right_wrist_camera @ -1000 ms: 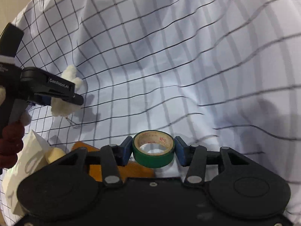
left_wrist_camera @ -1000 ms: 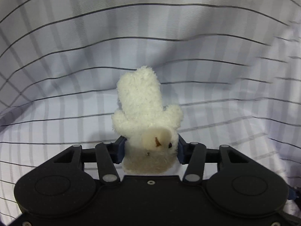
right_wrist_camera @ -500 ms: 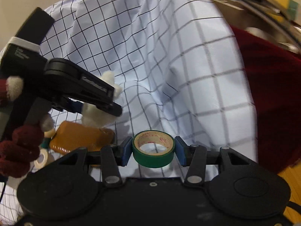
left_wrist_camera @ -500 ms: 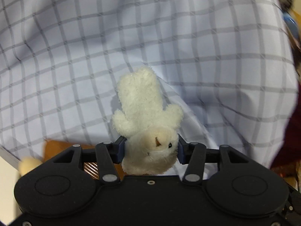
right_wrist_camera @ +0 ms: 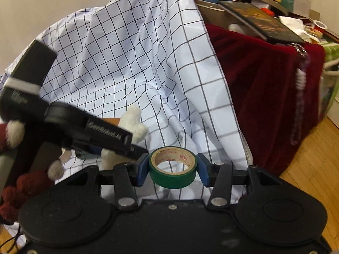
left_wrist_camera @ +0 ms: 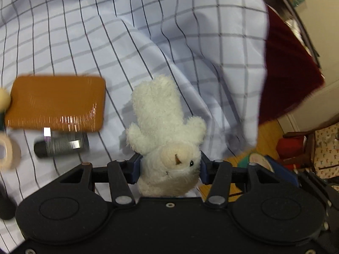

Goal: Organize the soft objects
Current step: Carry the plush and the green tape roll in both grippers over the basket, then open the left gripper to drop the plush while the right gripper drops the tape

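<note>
Checked cloth (left_wrist_camera: 190, 42) edge beside plush toy (left_wrist_camera: 165, 131)

Both grippers matte black, blue pads, silver pivot screws; left gripper (right_wrist_camera: 135, 148) lettered white; fuzzy dark-red glove (right_wrist_camera: 12, 192) at 8 o'clock.

Left wrist view: orange pad (left_wrist_camera: 56, 103), grey cylinder (left_wrist_camera: 61, 147) and pale tape roll (left_wrist_camera: 6, 153) smeared by motion, the roll cut by the left edge. Toy's (left_wrist_camera: 167, 135) base hidden behind the gripper body. Right wrist view: left gripper (right_wrist_camera: 135, 148) blurred, covering most of the toy (right_wrist_camera: 132, 122).
</note>
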The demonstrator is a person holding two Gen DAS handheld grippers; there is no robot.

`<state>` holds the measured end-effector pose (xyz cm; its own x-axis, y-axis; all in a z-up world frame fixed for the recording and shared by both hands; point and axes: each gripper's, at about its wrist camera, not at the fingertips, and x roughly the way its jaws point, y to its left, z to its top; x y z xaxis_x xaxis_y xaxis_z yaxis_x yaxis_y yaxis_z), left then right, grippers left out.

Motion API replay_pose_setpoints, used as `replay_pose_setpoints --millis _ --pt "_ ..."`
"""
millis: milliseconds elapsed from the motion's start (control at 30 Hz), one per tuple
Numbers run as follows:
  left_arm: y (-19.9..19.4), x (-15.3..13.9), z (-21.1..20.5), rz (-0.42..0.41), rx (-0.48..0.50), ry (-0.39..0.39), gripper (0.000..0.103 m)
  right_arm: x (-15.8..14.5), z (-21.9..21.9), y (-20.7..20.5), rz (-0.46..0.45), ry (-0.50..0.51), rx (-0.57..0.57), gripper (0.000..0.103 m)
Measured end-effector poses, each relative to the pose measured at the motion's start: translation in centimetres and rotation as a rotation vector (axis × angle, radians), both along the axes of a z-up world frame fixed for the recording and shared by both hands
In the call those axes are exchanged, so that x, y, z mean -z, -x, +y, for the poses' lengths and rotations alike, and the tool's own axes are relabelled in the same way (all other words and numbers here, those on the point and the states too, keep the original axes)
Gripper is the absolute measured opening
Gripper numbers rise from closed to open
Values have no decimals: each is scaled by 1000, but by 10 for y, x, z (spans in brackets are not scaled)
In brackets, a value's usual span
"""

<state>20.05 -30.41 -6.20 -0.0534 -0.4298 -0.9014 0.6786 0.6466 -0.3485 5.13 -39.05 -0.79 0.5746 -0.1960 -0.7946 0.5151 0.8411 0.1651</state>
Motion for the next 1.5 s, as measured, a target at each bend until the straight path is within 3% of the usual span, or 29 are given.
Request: replay_pose_setpoints --millis 267,467,833,1100,1367,1500 --pt "46 -17 58 27 -12 34 50 -14 18 32 -16 10 -6 47" --pt "70 -35 111 -22 -64 68 50 -20 42 33 -28 17 -76 47" --pt "96 -27 202 -118 -278 21 50 -28 101 12 -53 4 -283 47" --pt "114 -17 230 -192 -408 -27 50 -20 133 1 -21 -18 -389 47" --pt "128 -3 221 -166 -305 -67 53 -12 138 -8 8 -26 -420 47" --pt "131 -3 221 -195 -286 -82 67 -9 138 -11 16 -33 -420 47"
